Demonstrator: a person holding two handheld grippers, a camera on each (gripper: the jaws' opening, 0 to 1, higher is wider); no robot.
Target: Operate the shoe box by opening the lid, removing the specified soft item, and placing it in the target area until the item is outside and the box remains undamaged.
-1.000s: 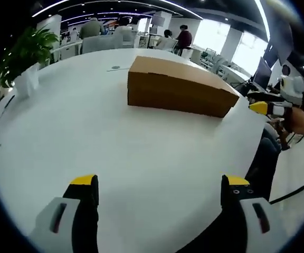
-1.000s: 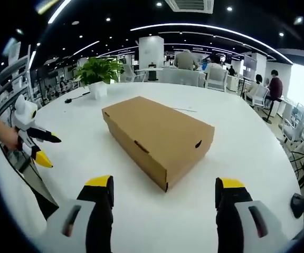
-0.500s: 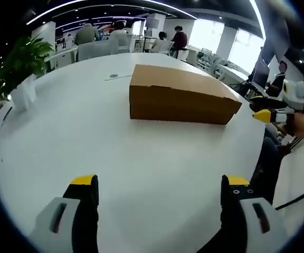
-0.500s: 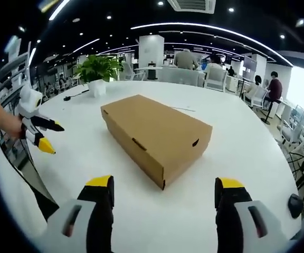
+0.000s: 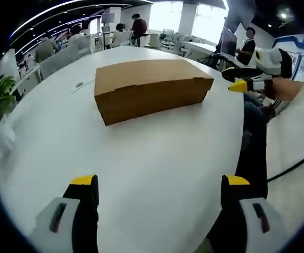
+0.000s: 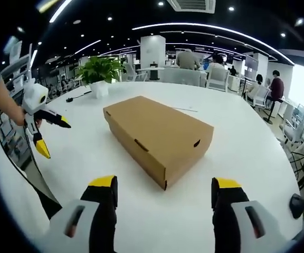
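A closed brown cardboard shoe box (image 5: 149,87) (image 6: 160,136) lies on the white table (image 5: 141,163), its lid down. My left gripper (image 5: 160,187) hovers open over the table, short of the box, with nothing between its jaws. My right gripper (image 6: 162,190) is open too, just before the box's near corner. In the right gripper view the left gripper (image 6: 44,132) appears at the left, held by a hand. In the left gripper view the right gripper (image 5: 247,81) appears at the upper right. The box's inside is hidden.
A potted green plant (image 6: 99,71) stands at the table's far side, with a dark cable (image 6: 78,96) near it. A black mouse (image 6: 298,203) lies near the right edge. People sit at desks and chairs behind (image 6: 194,60). The table edge (image 5: 244,153) runs close on the right.
The left gripper view has swung and tilted, so the box now sits higher and more to the left. My left gripper has risen and come in over the table. The right gripper view barely shifted.
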